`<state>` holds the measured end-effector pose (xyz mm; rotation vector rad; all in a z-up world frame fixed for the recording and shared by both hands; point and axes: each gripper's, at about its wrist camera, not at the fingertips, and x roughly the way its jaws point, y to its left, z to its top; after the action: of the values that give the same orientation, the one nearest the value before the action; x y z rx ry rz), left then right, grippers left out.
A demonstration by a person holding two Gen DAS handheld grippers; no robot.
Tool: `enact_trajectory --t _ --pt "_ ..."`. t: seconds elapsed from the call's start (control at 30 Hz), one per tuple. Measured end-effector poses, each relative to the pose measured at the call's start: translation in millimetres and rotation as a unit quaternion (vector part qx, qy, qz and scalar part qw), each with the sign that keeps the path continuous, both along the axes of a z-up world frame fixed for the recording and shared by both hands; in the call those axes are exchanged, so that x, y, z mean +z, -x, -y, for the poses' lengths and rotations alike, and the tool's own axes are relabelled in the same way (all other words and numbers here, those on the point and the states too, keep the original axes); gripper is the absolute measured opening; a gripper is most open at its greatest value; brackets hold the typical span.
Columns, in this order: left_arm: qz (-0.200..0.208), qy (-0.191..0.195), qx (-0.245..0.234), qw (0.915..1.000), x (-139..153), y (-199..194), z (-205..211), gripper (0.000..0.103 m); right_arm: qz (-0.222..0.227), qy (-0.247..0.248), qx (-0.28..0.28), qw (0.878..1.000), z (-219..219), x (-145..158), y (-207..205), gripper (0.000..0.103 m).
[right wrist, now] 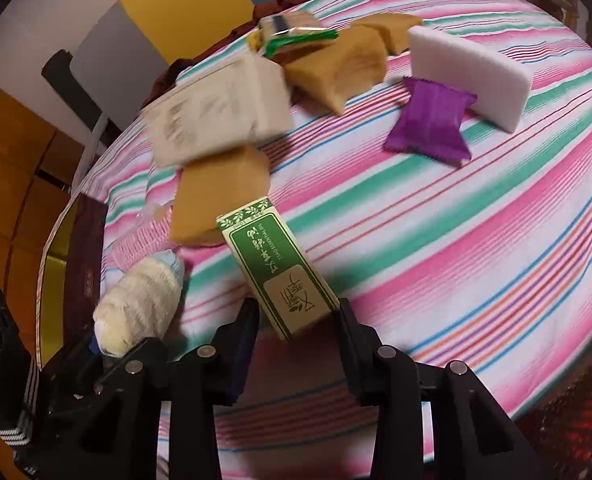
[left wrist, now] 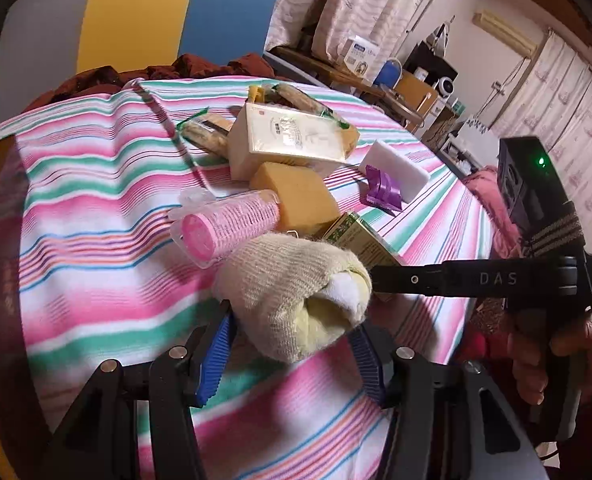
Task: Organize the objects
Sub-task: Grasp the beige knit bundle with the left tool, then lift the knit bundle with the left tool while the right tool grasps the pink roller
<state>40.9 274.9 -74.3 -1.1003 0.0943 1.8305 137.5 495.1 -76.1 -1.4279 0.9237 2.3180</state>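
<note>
Your left gripper (left wrist: 292,348) was clamped on a rolled beige sock (left wrist: 296,296), held just above the striped cloth (left wrist: 96,200) covering the counter. Your right gripper (right wrist: 298,328) had its fingers closed against the near end of a green-and-cream box (right wrist: 276,276), whose far end tilted toward the pile. Just beyond the sock lay a pink roller in clear packaging (left wrist: 226,228), touching a tan sponge (left wrist: 300,200). Behind these leaned a cream carton (left wrist: 292,140). Off to the side, a purple wrapper (right wrist: 430,122) lay against a white foam block (right wrist: 468,76).
</note>
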Motion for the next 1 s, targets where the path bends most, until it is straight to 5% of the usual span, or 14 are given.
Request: enact_trajectory --t 0.1,0.23,0.33,0.53,0.77,0.87,1.0 --pt "-0.002 -0.001 0.004 1.0000 -2 -1 9 0.056 -0.007 0.007 -0.021 1.000 3 3 -4 0.038" --pt "-0.001 0.001 0.008 1.0000 -7 -2 17 0.056 0.019 -0.073 -0.057 0.996 -1 11 -17 0.043" --pt "-0.003 -0.002 0.009 1.0000 -9 -4 22 0.056 -0.006 -0.084 -0.073 0.994 0 28 -26 0.060" --pt "-0.003 -0.005 0.010 0.9999 -11 -5 26 0.056 -0.049 -0.121 0.009 0.991 55 50 17 0.060" --pt "-0.012 0.004 0.005 0.9999 -14 -10 31 0.056 -0.008 -0.107 0.075 0.991 90 22 75 0.060" --pt "-0.008 0.006 0.009 0.9999 -17 -10 37 0.056 0.031 -0.149 0.068 0.986 89 12 88 0.054" --pt "-0.014 0.010 0.011 0.9998 -19 -13 42 0.056 0.018 -0.123 0.026 0.992 73 16 81 0.057"
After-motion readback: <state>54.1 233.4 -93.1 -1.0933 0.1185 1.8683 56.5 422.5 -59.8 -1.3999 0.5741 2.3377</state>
